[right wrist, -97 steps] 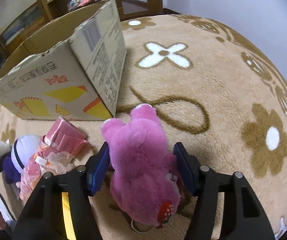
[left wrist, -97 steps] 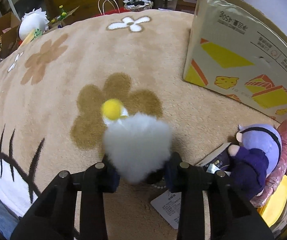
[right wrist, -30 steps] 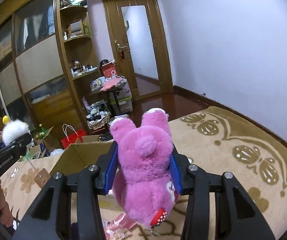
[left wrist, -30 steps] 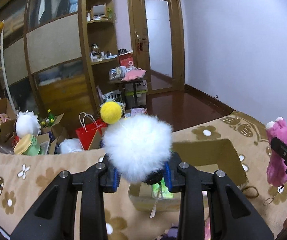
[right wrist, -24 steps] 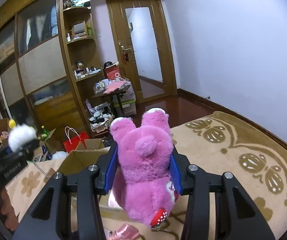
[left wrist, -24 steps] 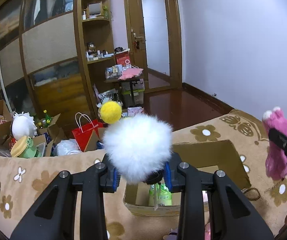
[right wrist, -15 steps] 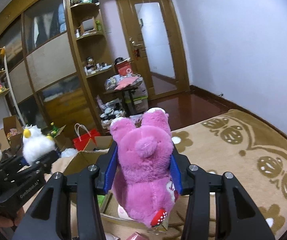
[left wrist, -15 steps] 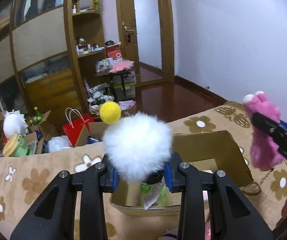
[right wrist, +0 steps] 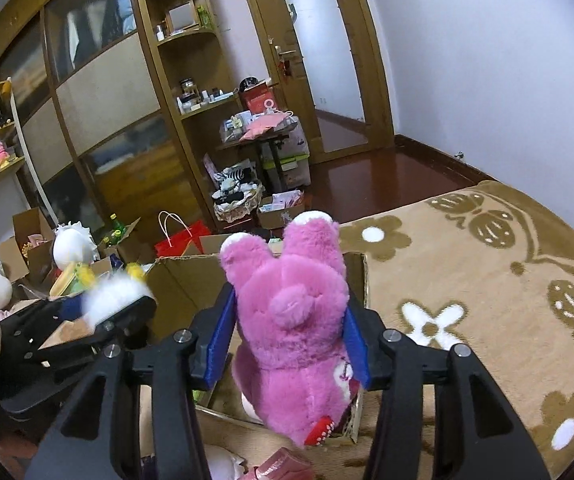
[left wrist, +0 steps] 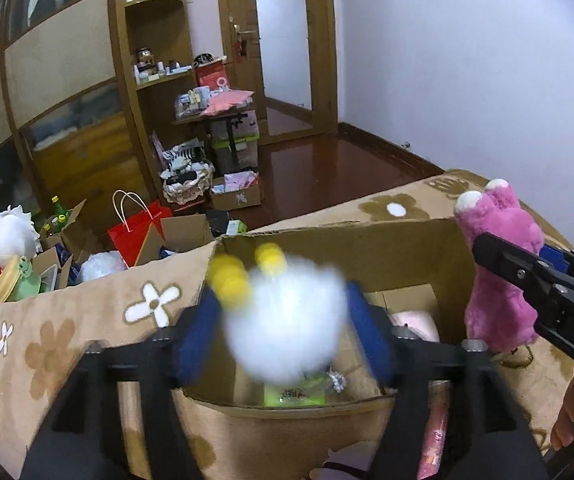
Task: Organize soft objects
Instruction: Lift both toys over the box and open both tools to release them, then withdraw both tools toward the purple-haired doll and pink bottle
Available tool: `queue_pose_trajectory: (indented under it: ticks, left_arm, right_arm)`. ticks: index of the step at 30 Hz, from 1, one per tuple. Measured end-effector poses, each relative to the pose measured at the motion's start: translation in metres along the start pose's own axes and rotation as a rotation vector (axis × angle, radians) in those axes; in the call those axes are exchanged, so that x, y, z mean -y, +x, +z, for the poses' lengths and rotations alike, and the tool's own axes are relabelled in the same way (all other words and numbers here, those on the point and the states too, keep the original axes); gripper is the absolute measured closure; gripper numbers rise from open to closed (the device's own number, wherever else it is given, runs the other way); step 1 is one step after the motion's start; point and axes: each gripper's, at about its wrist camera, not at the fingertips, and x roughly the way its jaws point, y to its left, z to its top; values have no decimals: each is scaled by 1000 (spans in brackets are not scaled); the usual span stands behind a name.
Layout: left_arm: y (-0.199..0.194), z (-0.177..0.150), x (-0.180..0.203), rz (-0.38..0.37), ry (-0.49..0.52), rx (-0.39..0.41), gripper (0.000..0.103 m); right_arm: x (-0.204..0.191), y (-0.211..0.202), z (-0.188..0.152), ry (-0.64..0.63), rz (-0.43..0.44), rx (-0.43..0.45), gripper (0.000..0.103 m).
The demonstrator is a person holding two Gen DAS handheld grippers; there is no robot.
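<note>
My left gripper [left wrist: 283, 320] has its jaws spread wide over the open cardboard box [left wrist: 327, 240]. A white fluffy toy with yellow parts [left wrist: 287, 316] sits blurred between the jaws with a gap on each side. My right gripper [right wrist: 287, 336] is shut on a pink plush bear [right wrist: 291, 316] and holds it above the box's near right corner [right wrist: 361, 280]. The bear also shows in the left wrist view [left wrist: 499, 276]. The left gripper and white toy show at the left of the right wrist view [right wrist: 115, 296].
The box stands on a tan flowered carpet [right wrist: 467, 280] and holds a pink plush [left wrist: 415, 324] and a green packet [left wrist: 295, 392]. Beyond the carpet edge are a red bag [left wrist: 139, 228], cartons, a white plush [left wrist: 11, 232] and wooden shelving [right wrist: 191, 100].
My left gripper's jaws have spread apart and the white toy, now blurred, is loose between them. Both grippers have come closer over the box. The right gripper still holds the bear.
</note>
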Motion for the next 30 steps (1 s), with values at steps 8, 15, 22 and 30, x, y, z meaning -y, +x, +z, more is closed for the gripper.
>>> queue_pose_trajectory:
  ticks: [8,15,22,30]
  left_arm:
    - [5,-5,-11,4,-35,-46,12]
    - [-12,-4,-20,21,-52,-46,2]
    - [-36,-7,-28,15,-83,-70,2]
    - [-66,-12,-31,38,-79,-71,2]
  right_arm:
    - [7,-5,1,39,-1,7,29]
    - [10,-21,2,80,-22,4,9]
    - [9,-39,-4,87,-65,-48,1]
    - [0,-65,-9,81,-79,-67,1]
